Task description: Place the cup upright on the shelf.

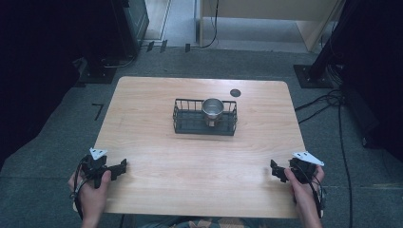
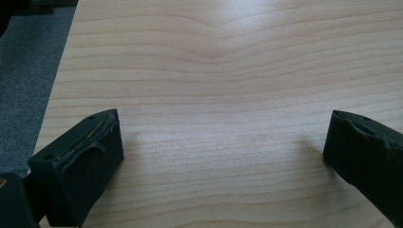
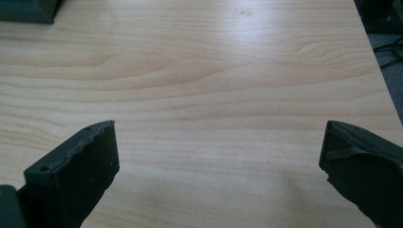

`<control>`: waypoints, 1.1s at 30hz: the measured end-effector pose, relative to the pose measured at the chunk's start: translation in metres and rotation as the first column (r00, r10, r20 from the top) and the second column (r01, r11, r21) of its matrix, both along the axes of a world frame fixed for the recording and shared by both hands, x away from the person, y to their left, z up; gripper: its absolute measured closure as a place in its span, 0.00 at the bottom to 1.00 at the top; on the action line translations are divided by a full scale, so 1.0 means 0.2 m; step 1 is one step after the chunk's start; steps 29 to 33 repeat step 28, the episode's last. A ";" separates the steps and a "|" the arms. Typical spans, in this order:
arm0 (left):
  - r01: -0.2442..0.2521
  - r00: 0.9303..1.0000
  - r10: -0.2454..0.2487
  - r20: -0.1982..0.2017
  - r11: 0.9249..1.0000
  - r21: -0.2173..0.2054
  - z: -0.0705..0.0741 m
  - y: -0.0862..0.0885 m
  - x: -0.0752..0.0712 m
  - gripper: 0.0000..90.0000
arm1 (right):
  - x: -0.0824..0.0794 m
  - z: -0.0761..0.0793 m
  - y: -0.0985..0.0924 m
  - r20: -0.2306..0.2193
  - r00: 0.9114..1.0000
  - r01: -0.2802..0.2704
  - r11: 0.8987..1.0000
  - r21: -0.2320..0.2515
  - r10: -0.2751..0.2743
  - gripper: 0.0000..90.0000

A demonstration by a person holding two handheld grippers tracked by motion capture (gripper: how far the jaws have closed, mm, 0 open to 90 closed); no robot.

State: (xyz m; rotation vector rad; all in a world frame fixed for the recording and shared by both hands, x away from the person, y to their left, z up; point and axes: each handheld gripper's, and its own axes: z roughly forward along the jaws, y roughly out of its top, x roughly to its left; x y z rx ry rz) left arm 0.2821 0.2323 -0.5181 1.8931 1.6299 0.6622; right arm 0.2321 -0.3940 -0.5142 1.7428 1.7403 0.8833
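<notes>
I see my left gripper (image 1: 119, 168) near the desk's (image 1: 157, 156) front left corner, held in a hand (image 1: 90, 192). Its two black fingers (image 2: 81, 161) are spread wide apart with bare wood between them, holding nothing. In the left gripper view they look like blocky, matte wedges hanging just above the surface, with slightly frayed padding along their inner faces.

My right gripper (image 1: 276, 171) sits near the front right corner, held in the other hand (image 1: 304, 192). Its fingers (image 3: 76, 166) are likewise wide open and empty, poised just over the wood. Each gripper carries a pale grey three-cornered plate on top and trails a dark cable.

The desk is a light wood-grain board with rounded corners and a smooth, faintly glossy finish.

Toward the back, around the middle of the desk, stands a black wire basket (image 1: 187, 124), rectangular with low barred sides. Inside its right half sits a shiny metal cup (image 1: 212, 108), round and open at the top. Just behind the basket, near the back edge, is a small dark round disc (image 1: 235, 92). Both grippers are well apart from the basket.
</notes>
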 end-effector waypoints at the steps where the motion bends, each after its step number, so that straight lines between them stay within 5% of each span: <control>1: 0.000 1.000 0.000 0.000 1.000 0.000 0.00 0.00 0.00 0.00 | -0.01 0.00 0.00 -0.004 1.000 0.000 1.000 -0.003 0.000 0.00; 18: 0.000 1.000 0.000 0.000 1.000 0.000 0.00 0.00 0.00 0.00 | -0.13 -0.07 -0.07 -0.060 0.997 0.048 0.997 -0.059 -0.051 0.00; 33: 0.000 1.000 0.000 0.000 1.000 0.000 0.00 0.00 0.00 0.00 | -0.16 -0.07 -0.08 -0.061 0.998 0.010 0.998 -0.059 -0.014 0.00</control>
